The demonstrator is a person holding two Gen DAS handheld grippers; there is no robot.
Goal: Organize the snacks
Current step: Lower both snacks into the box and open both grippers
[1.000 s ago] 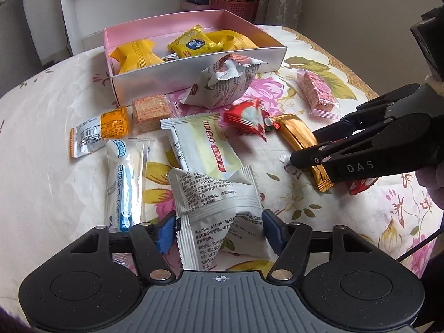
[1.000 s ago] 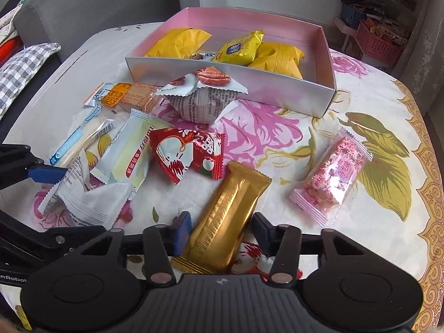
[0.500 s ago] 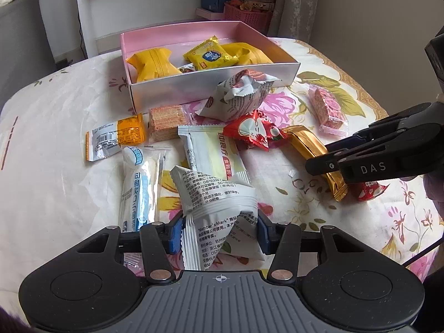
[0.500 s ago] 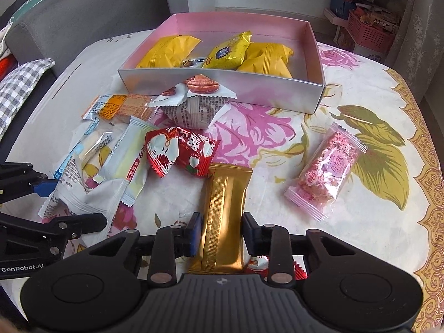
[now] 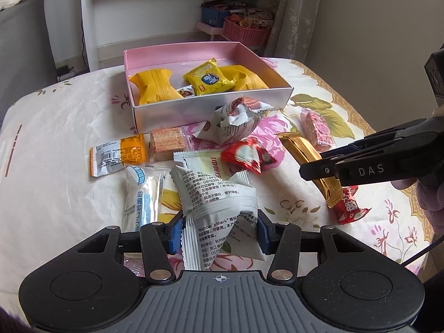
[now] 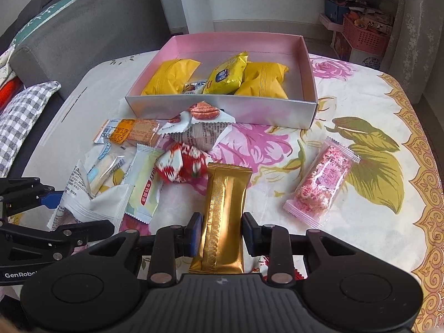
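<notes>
Both grippers hold a snack clear of the floral tablecloth (image 6: 360, 105): the left gripper (image 5: 219, 231) is clamped on a white crinkle-edged packet (image 5: 219, 211) and the right gripper (image 6: 222, 231) on a gold foil bar (image 6: 226, 216), so this looks like the carry step. Next, each load must travel toward twelve o'clock, over the near wall of the pink box (image 6: 222, 109) (already holding yellow packets), before letting go. Hidden under the gold bar's near end lies a red wrapper (image 5: 348, 205), and the white packet's contents cannot be made out.

Loose snack packets (image 5: 194, 163) lie on the table (image 5: 55, 194) before the box (image 5: 211, 105), which holds more.
</notes>
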